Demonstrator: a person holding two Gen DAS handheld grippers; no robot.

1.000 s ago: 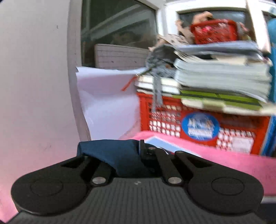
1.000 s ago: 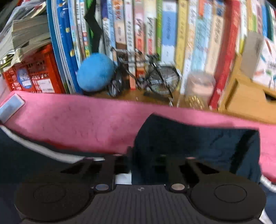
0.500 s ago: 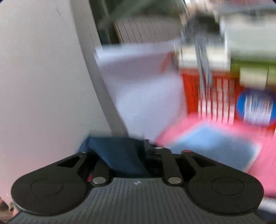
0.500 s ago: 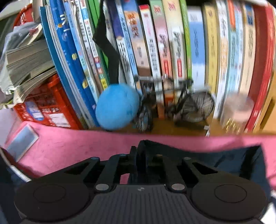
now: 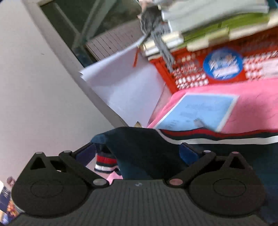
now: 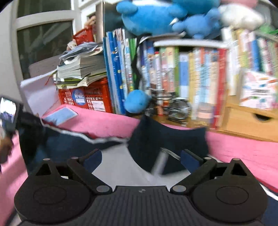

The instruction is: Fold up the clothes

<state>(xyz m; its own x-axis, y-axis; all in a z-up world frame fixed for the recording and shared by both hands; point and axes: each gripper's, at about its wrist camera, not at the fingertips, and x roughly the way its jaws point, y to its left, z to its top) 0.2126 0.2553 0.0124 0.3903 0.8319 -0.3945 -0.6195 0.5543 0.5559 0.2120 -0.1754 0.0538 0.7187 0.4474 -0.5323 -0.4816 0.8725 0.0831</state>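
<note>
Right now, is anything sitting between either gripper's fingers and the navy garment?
Nothing visible. The navy garment lies directly between the opening fingers of the left gripper, and likewise in the right gripper, whose fingers are also opening.

Both views are evenly and brightly lit by soft indoor light, with no hard shadows and no glare. Fisheye distortion bends straight lines toward the edges: the window frame (image 5: pixel 73 57) leans and curves in the left wrist view, and the corners of the right wrist view darken to black. Motion blur smears the background in both: the red crate (image 5: pixel 217 67) and its round blue sticker are streaked, and the row of books (image 6: pixel 191 76) and the blue plush toy (image 6: pixel 156 13) are soft. The black gripper housing at the bottom of each view stays sharp, its ribbed surface crisp.
</note>
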